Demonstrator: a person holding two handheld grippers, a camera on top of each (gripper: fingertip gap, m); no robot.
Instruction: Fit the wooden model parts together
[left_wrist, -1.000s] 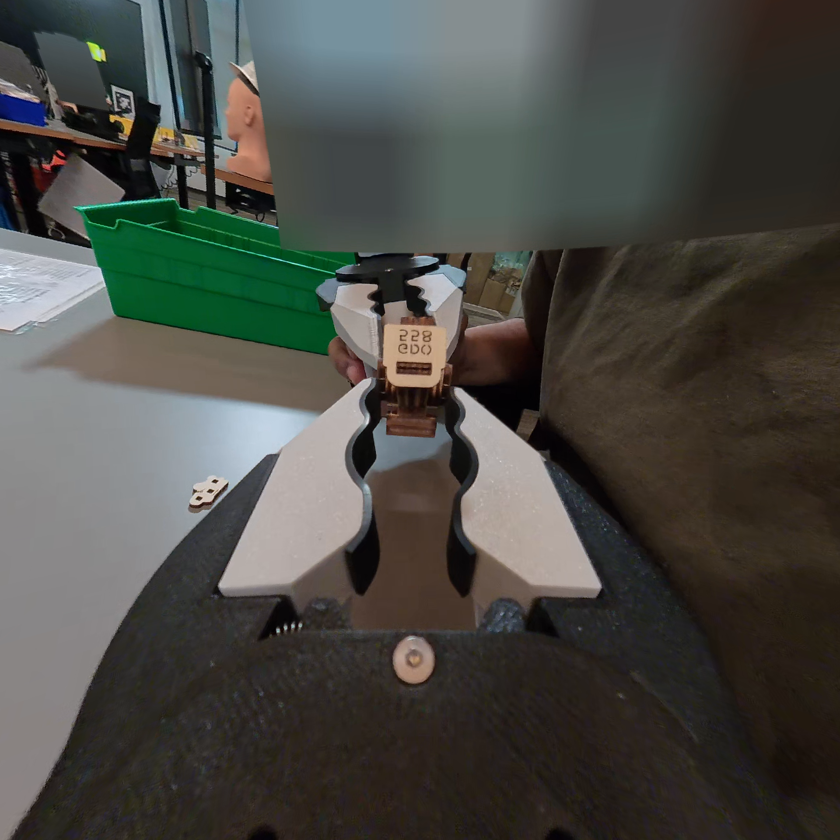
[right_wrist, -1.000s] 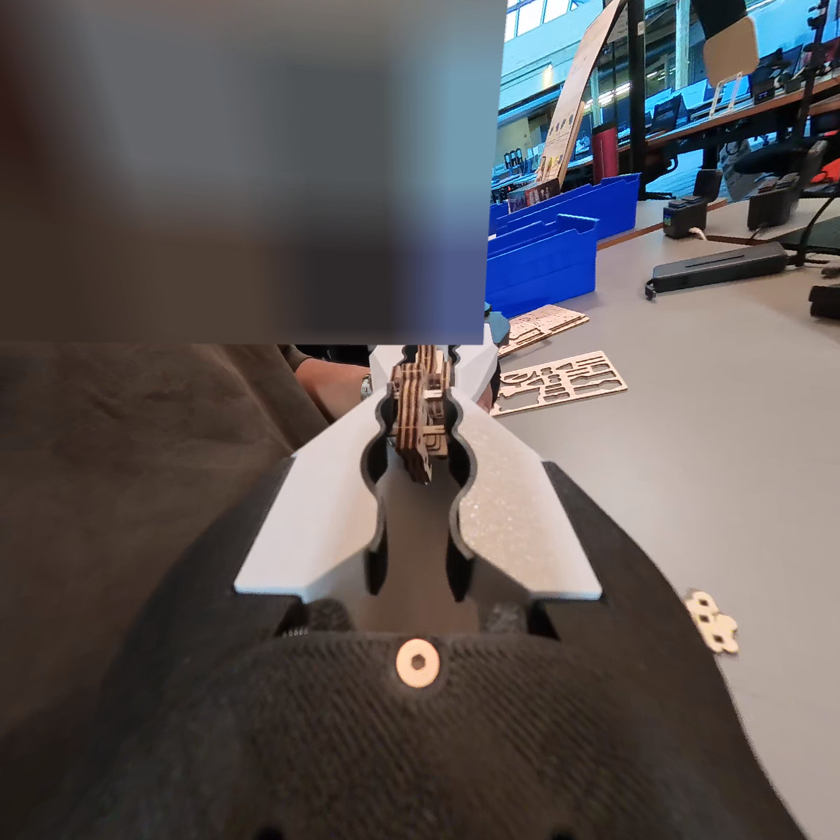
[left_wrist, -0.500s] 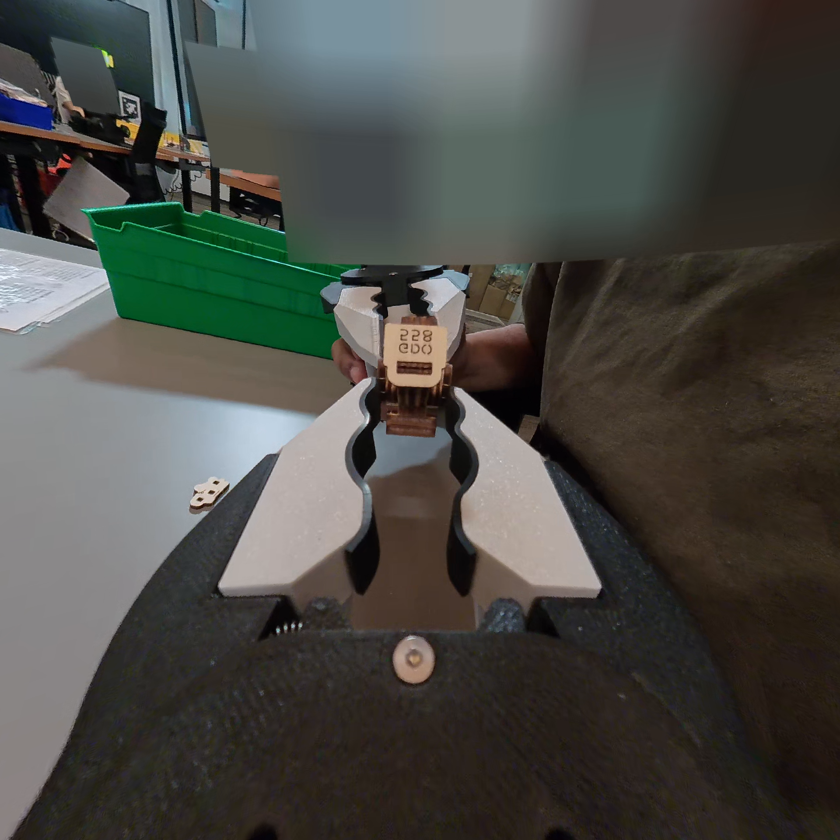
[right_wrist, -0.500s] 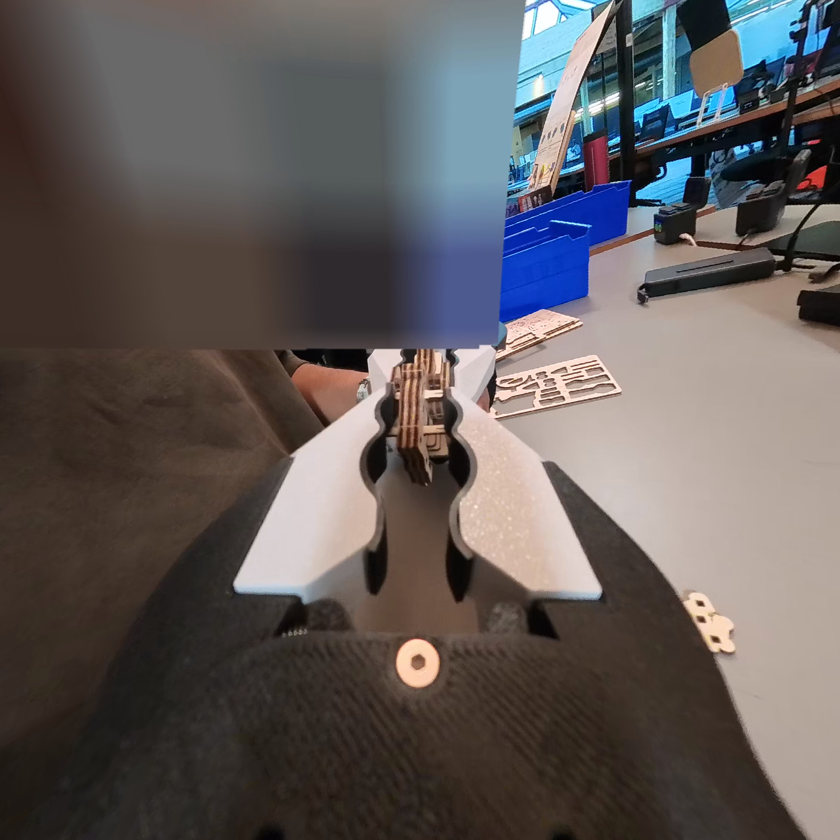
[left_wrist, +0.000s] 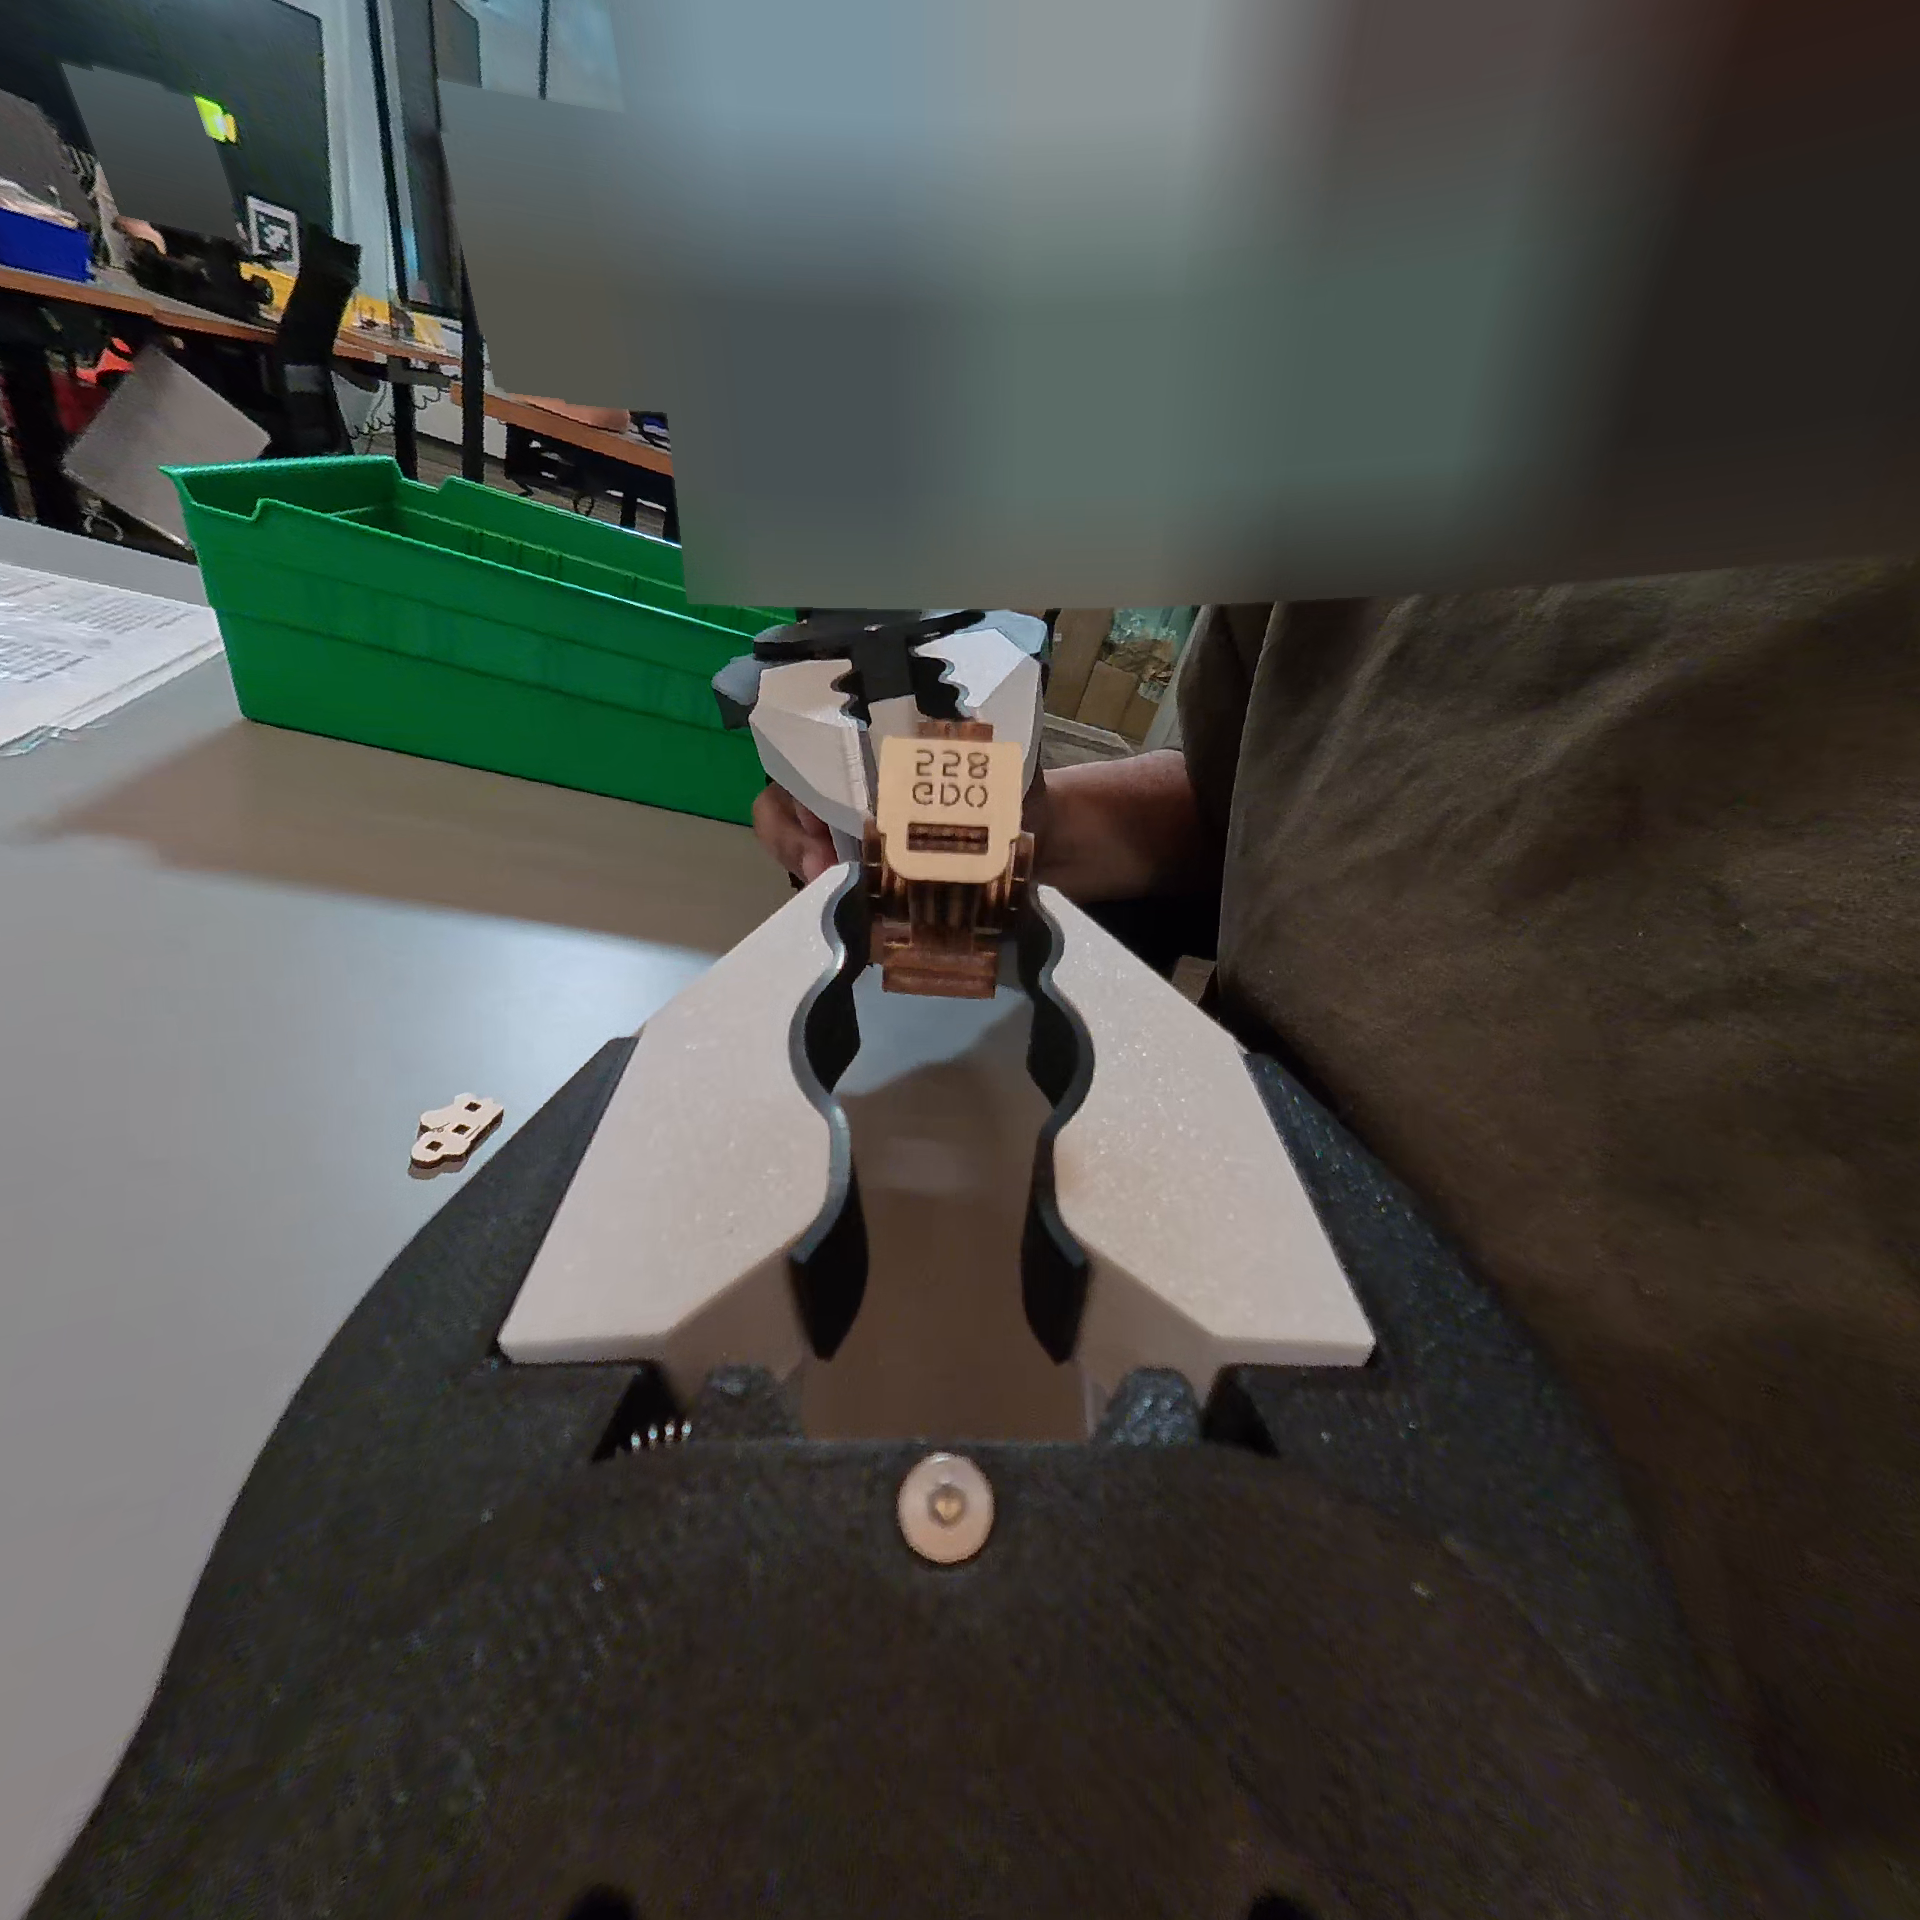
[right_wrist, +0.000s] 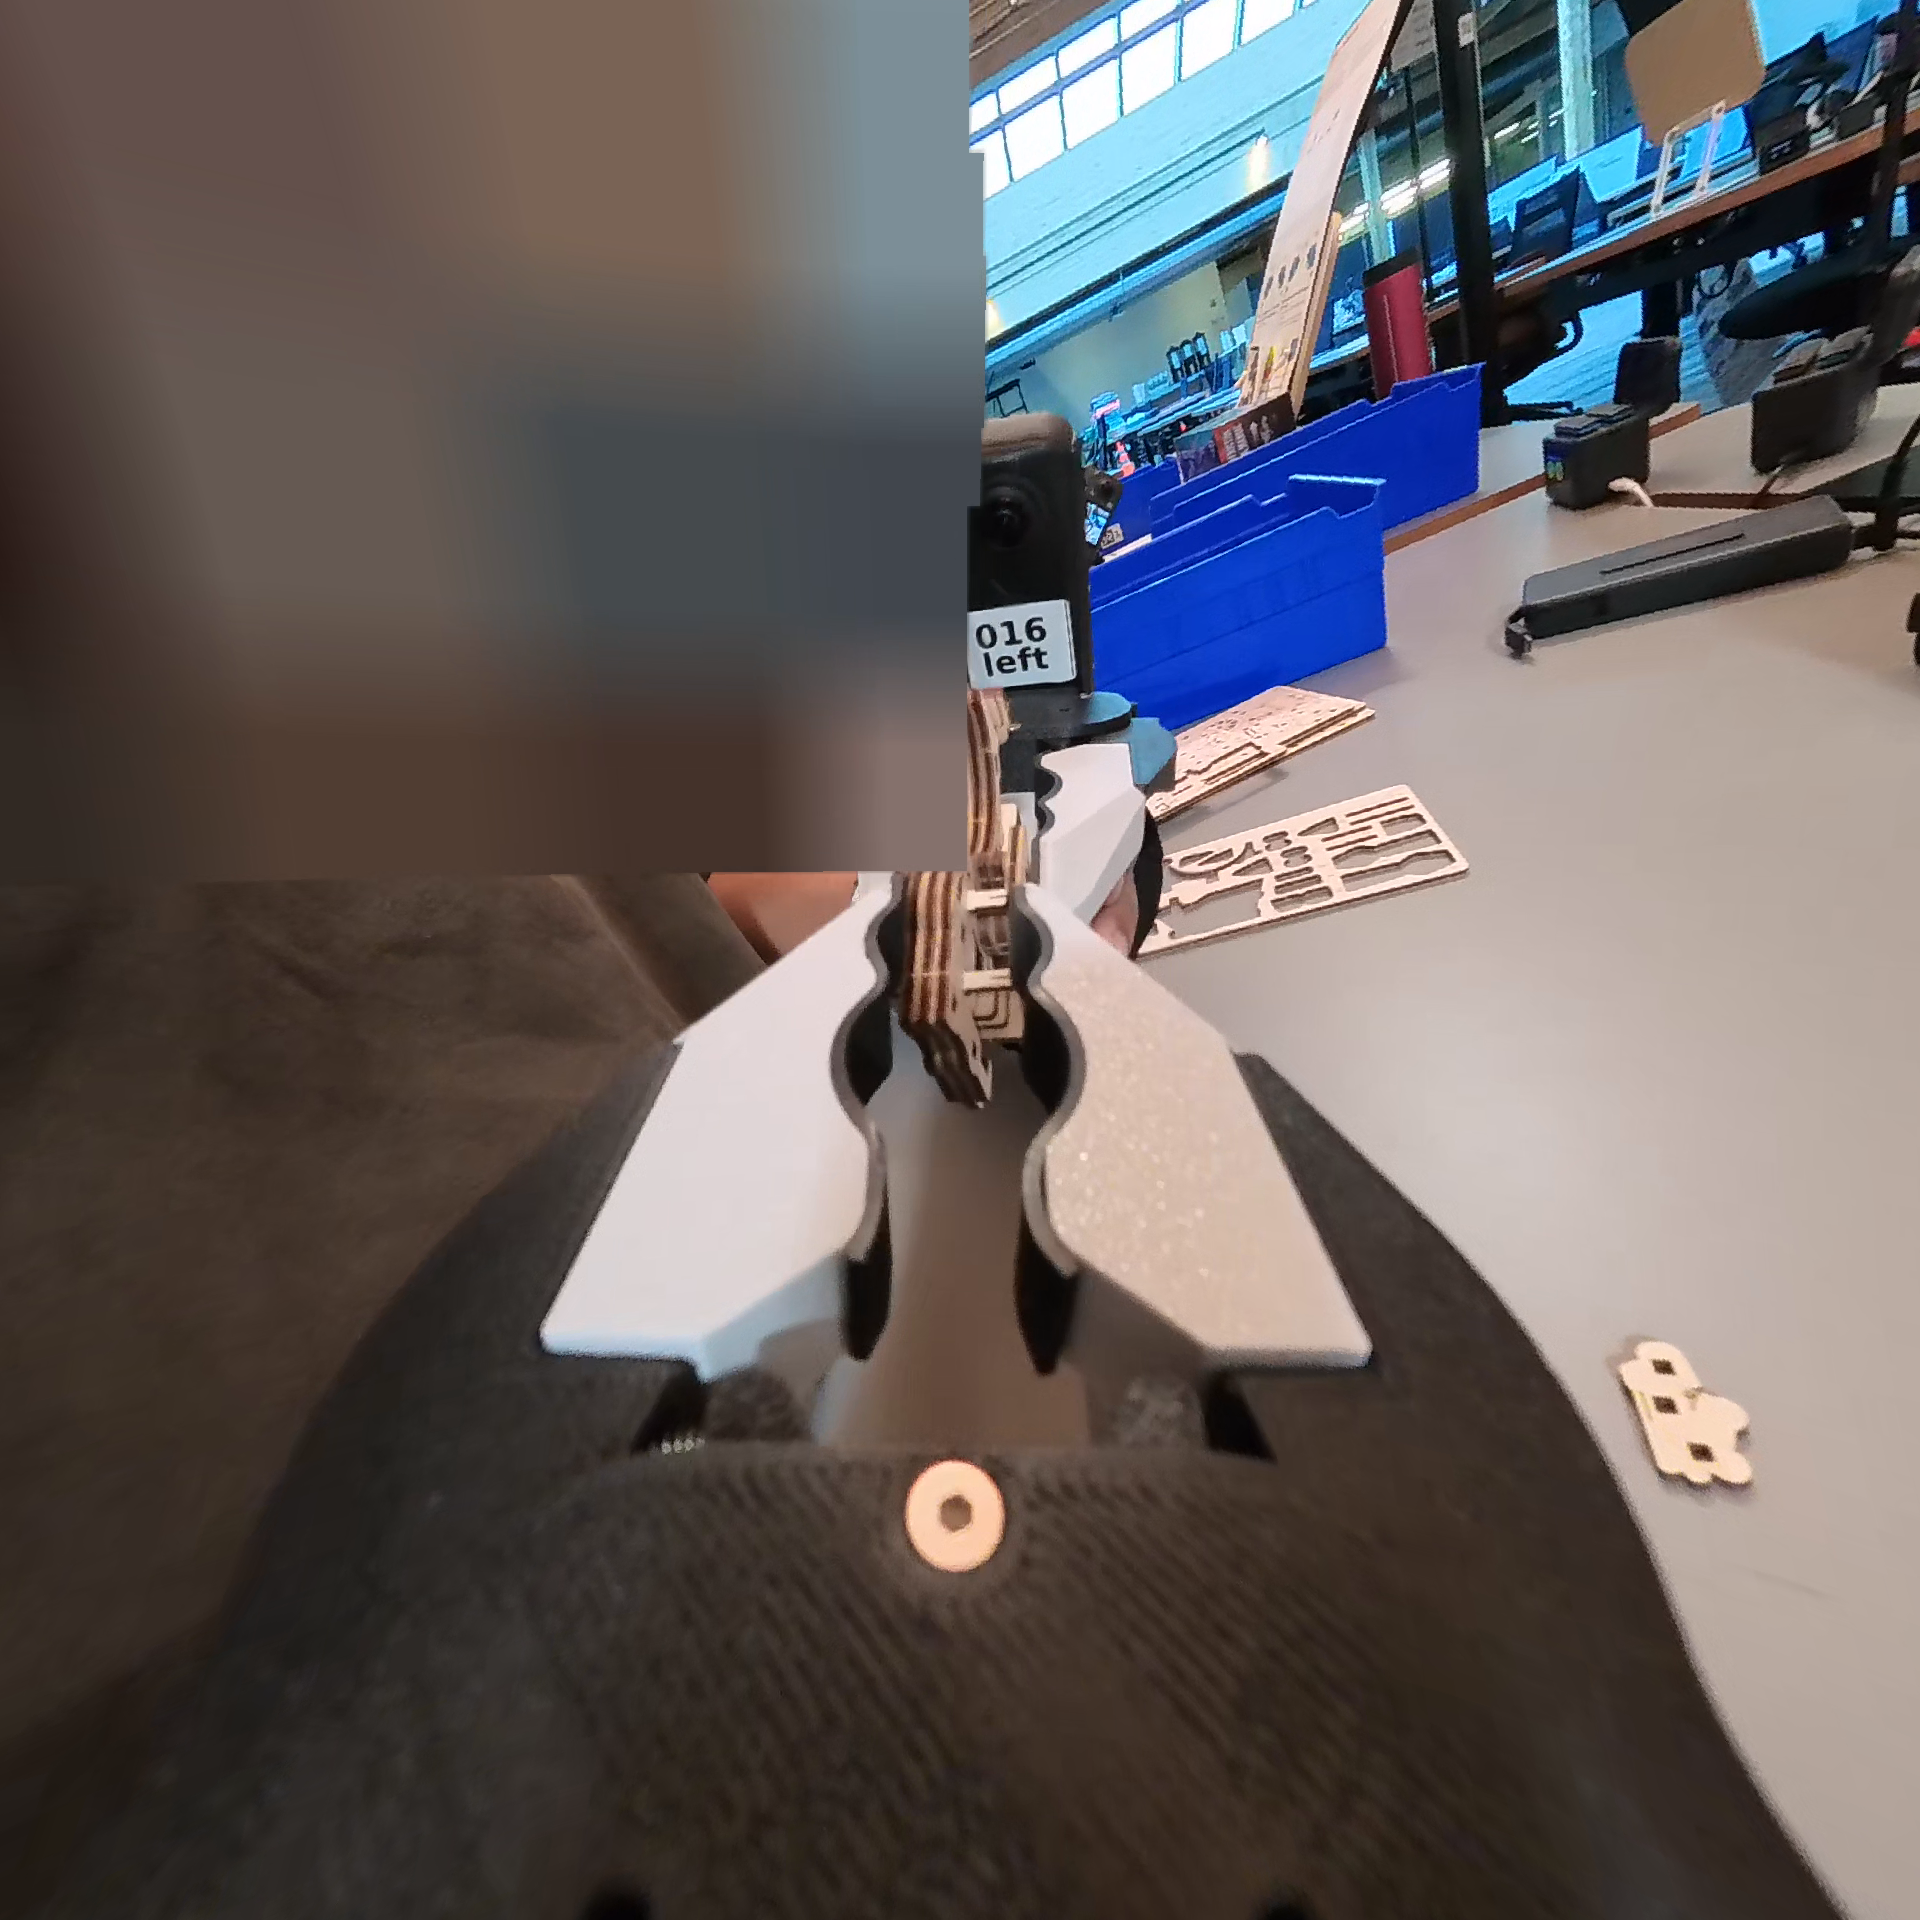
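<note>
A small layered wooden model (left_wrist: 940, 810) with a pale engraved plate on its face is held in the air between both grippers, close to a person's dark shirt. My left gripper (left_wrist: 940, 920) is shut on its brown lower part. My right gripper (left_wrist: 904, 727) faces it from behind and grips the same model. In the right wrist view my right gripper (right_wrist: 961, 925) is shut on the model's stacked plywood edge (right_wrist: 951, 1023). The left gripper (right_wrist: 1086, 831) shows just beyond, to the right. A loose small wooden piece (left_wrist: 457, 1130) lies on the table; it also shows in the right wrist view (right_wrist: 1688, 1423).
A green bin (left_wrist: 468, 644) and papers (left_wrist: 73, 644) sit at the left of the grey table. Punched-out wooden sheets (right_wrist: 1309, 868), a stack of sheets (right_wrist: 1262, 732), blue bins (right_wrist: 1247, 592) and a black device (right_wrist: 1683, 561) lie to the right. The person's torso (left_wrist: 1558, 1039) is very close. The tips of both grippers are at nearly the same place. From either gripper's tips it is about 15 cm to the loose small wooden piece (left_wrist: 457, 1130). Seen from the right wrist view (right_wrist: 1661, 1404) as well.
Both grippers keep their hold on the model. In the right wrist view the left gripper has shifted right and up, so its camera now shows. The left wrist view has barely changed.
</note>
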